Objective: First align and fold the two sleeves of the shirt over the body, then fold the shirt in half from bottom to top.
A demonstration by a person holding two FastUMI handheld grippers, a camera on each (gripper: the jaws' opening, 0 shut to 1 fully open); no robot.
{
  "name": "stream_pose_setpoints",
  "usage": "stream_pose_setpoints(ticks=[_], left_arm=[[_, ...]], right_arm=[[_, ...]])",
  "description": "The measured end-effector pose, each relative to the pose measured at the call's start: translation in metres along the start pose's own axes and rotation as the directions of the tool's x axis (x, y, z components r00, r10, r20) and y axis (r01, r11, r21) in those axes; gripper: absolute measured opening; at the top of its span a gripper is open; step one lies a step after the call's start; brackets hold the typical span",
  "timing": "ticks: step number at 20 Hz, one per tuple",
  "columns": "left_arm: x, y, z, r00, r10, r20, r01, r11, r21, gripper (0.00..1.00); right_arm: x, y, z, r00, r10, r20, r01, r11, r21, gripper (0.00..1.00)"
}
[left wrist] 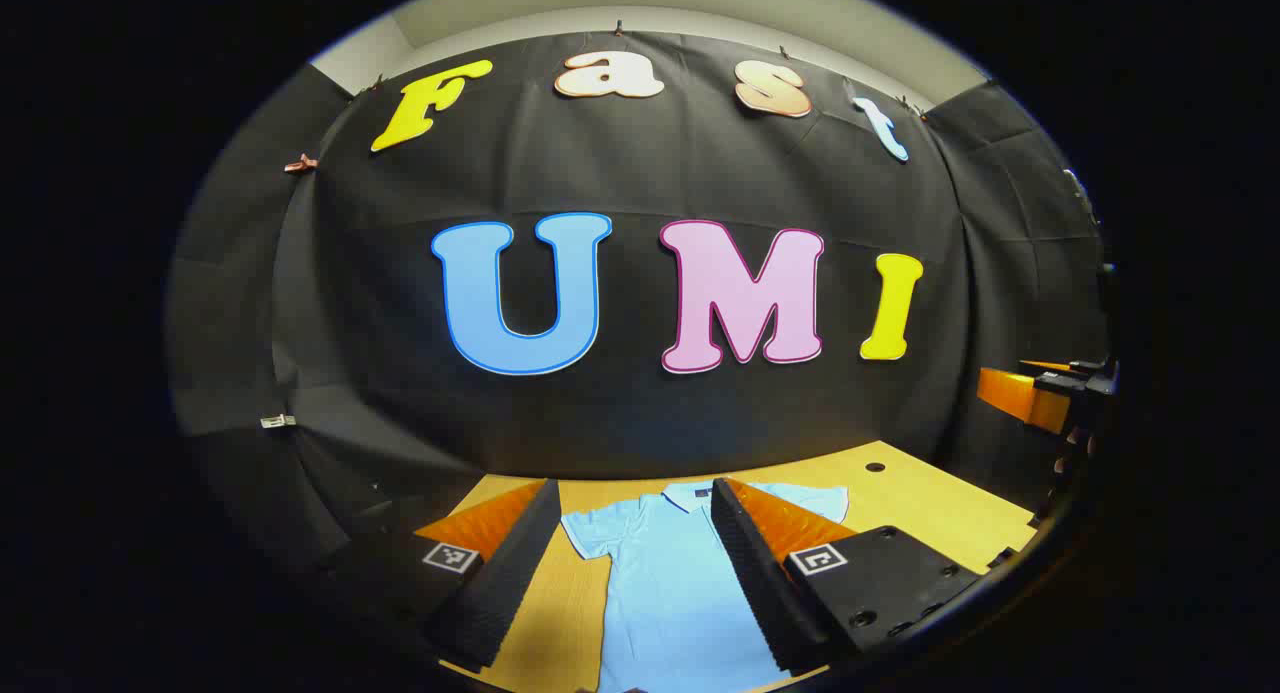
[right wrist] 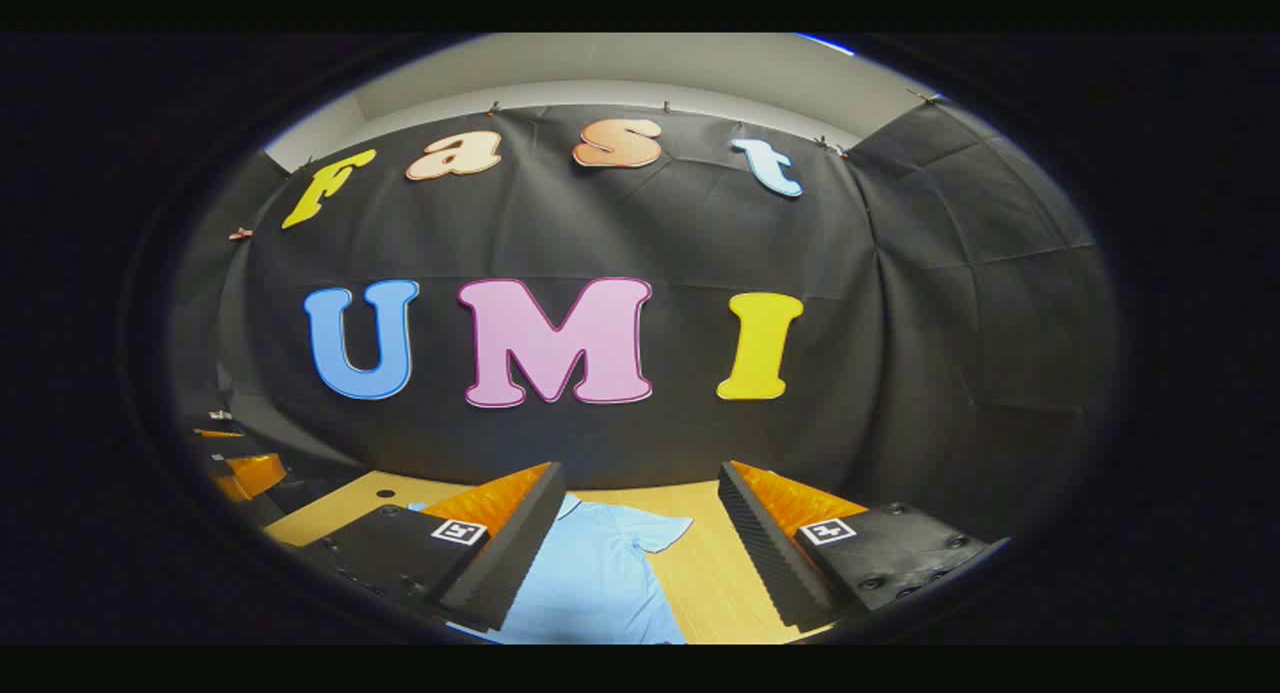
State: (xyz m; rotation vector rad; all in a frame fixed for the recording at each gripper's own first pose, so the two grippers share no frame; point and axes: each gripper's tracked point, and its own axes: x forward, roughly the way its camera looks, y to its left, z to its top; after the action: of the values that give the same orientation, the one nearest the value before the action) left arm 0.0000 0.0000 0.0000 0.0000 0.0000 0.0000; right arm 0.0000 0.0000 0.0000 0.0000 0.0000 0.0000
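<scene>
A wooden table (left wrist: 940, 513) fills the lower middle of the left gripper view, its pale top bare toward the right, where a small round hole (left wrist: 875, 467) sits near the far edge. In the right gripper view the same table (right wrist: 700, 563) lies low in the frame, with a hole (right wrist: 384, 493) at lower left. Behind it hangs the black cloth wall (left wrist: 640, 173), clipped along a pale strip of ceiling (right wrist: 620, 63) at top.

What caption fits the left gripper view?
Open left gripper above a flat light blue polo shirt on a wooden table.
</scene>
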Motion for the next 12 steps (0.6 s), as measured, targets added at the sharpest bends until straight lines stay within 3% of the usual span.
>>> stream_pose_setpoints(ticks=[12], left_arm=[[0.006, -0.008, -0.0019, 1.0, -0.013, -0.001, 0.013, 1.0, 0.012, 0.97]], right_arm=[[0.0036, -0.0021, -0.0041, 1.0, -0.003, -0.006, 0.003, 1.0, -0.011, 0.97]])
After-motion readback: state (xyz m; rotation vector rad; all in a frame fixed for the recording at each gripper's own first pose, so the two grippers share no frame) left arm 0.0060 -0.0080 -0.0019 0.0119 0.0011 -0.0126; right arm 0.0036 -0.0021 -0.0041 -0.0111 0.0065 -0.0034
